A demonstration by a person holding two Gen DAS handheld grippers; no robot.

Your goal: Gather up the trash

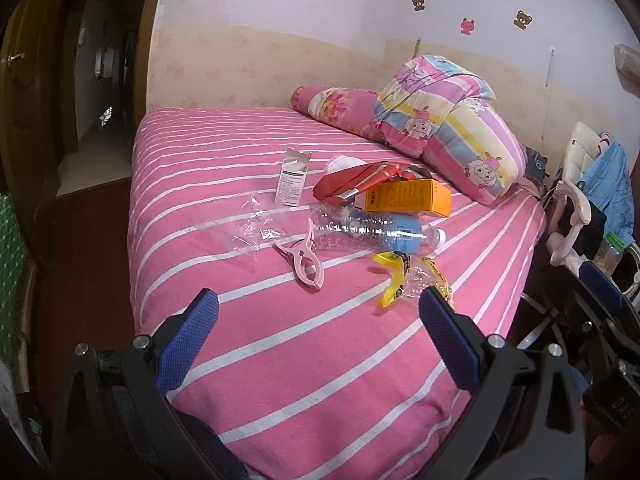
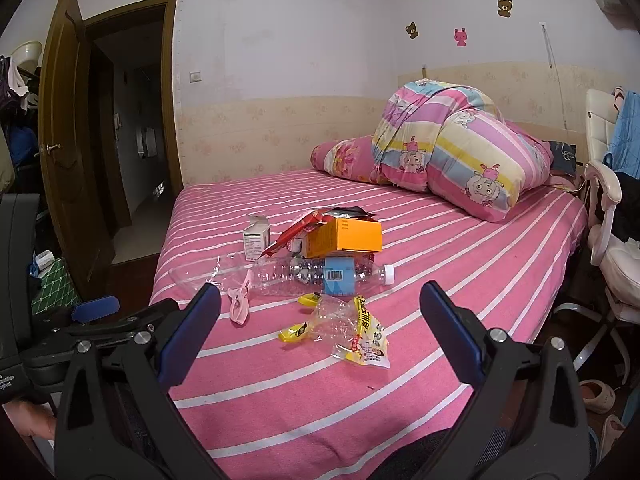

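Trash lies in a heap mid-bed: a clear plastic bottle (image 1: 372, 232) (image 2: 320, 276) on its side, an orange box (image 1: 408, 198) (image 2: 346, 238), a small white box (image 1: 291, 179) (image 2: 255, 238), a red wrapper (image 1: 352, 184) (image 2: 292, 234), a clear film (image 1: 248, 224) (image 2: 204, 270), and a yellow snack wrapper (image 1: 404, 276) (image 2: 356, 330). My left gripper (image 1: 318, 306) is open and empty above the bed's near part. My right gripper (image 2: 320, 300) is open and empty, just short of the yellow wrapper.
A pink clothes peg (image 1: 304, 260) (image 2: 239, 304) lies beside the bottle. A folded quilt (image 1: 448, 128) (image 2: 452, 148) sits at the bed's head. An open door (image 2: 60, 140) stands left, a white chair (image 2: 612, 216) right. The pink striped bed (image 1: 280, 360) (image 2: 460, 248) fills the middle.
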